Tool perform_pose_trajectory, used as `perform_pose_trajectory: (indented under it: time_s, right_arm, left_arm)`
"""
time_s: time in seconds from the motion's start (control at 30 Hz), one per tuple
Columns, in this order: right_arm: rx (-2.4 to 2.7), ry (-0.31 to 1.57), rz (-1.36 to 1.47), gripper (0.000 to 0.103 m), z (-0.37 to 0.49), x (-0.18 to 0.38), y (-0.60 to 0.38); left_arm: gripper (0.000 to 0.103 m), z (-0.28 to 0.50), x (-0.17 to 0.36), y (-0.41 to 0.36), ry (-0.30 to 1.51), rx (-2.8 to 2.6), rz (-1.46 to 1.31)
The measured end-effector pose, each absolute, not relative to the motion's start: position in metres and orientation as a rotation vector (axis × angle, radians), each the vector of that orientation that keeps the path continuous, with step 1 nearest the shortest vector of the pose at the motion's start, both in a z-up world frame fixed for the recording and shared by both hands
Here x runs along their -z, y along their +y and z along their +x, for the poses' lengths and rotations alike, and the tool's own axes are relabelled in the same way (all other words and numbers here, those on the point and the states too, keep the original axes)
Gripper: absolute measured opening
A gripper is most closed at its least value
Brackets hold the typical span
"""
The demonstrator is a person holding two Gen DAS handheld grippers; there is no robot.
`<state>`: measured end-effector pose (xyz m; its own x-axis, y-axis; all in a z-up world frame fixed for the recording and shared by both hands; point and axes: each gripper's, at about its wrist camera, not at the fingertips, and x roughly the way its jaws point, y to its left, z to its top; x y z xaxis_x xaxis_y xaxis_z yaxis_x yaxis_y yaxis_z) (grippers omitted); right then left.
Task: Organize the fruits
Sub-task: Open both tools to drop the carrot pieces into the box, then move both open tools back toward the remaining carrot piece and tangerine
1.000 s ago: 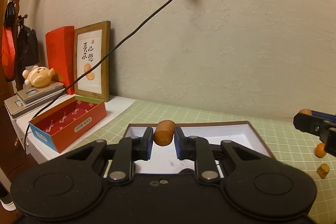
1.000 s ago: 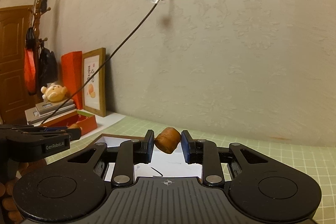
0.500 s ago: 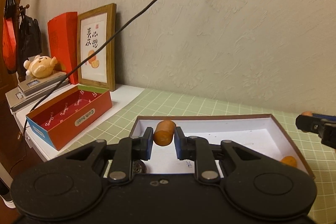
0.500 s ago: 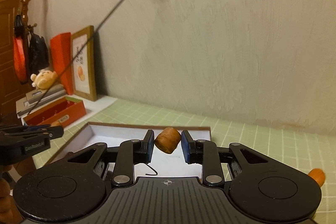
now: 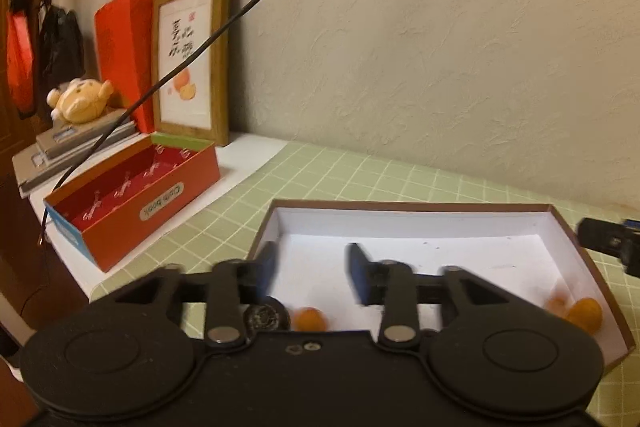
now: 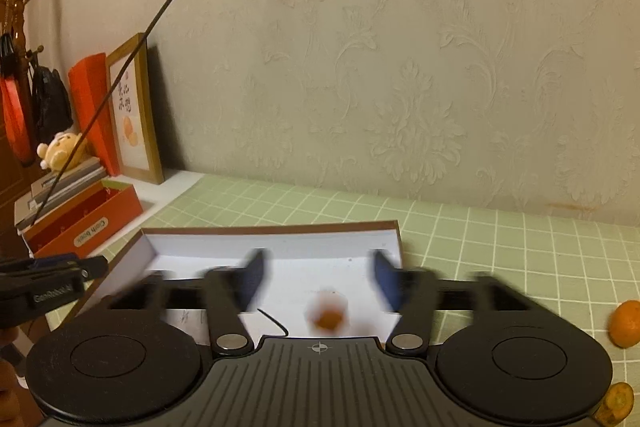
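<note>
A second ago each hand-held gripper pinched an orange fruit piece over the box; now both pieces have left the pads and we see them down in the white-lined box. Our left hand-held gripper (image 5: 312,269) is opening, its blue pads blurred and nothing between them. The piece it let go (image 5: 309,319) shows below the jaws near the box's near edge, beside a dark round object (image 5: 267,315) we cannot identify. Our right hand-held gripper (image 6: 318,281) is opening too, spread wider and heavily blurred, with its piece (image 6: 329,315) smeared by motion under the gap, over the white floor and touching neither pad.

The box (image 5: 400,213) has a brown rim and lies on the green gridded mat (image 5: 360,171) covering the bench. In its near right corner, seen from the left wrist, another orange fruit (image 5: 585,314) rests against the wall with a small blurred one (image 5: 557,303) just beside it. From the right wrist view, a round orange fruit (image 6: 626,323) lies on the mat well right of the box, and a cut orange piece (image 6: 616,403) sits nearer the camera at the frame's edge.

To the left stand a red open carton (image 5: 160,195), a framed picture (image 5: 192,59) and a plush toy (image 5: 80,101). A black cable (image 5: 240,15) crosses the wall.
</note>
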<state>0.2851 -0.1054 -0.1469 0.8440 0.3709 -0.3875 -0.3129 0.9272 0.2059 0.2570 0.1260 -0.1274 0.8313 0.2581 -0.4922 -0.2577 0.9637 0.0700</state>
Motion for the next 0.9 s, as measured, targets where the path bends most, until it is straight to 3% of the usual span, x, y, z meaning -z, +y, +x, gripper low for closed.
perform_pose_trajectory:
  time_s: [0.03,0.07,0.17,0.23,0.43,0.57,0.9]
  right_arm:
    - [-0.359,0.424,0.141,0.073,0.284,0.145,-0.105]
    - [-0.355,0.409,0.145,0.073,0.282,0.143,-0.107]
    - [-0.344,0.378,0.172,0.075,0.279,0.137,-0.114]
    - [-0.335,0.373,0.197,0.088,0.277,0.135,-0.120]
    - [-0.327,0.371,0.216,0.100,0.274,0.132,-0.127]
    - [-0.335,0.382,0.251,0.103,0.273,0.131,-0.132]
    - [-0.326,0.351,0.267,0.103,0.254,0.121,-0.149]
  left_arm:
    - [0.060,0.256,0.126,0.128,0.512,-0.284,-0.003]
    - [0.065,0.254,0.123,0.129,0.496,-0.297,-0.001]
    - [0.074,0.249,0.114,0.130,0.465,-0.304,0.002]
    - [0.080,0.247,0.113,0.129,0.456,-0.320,0.005]
    - [0.091,0.244,0.110,0.126,0.440,-0.345,0.026]
    - [0.097,0.240,0.106,0.124,0.419,-0.352,0.050]
    - [0.097,0.220,0.094,0.114,0.407,-0.308,0.052]
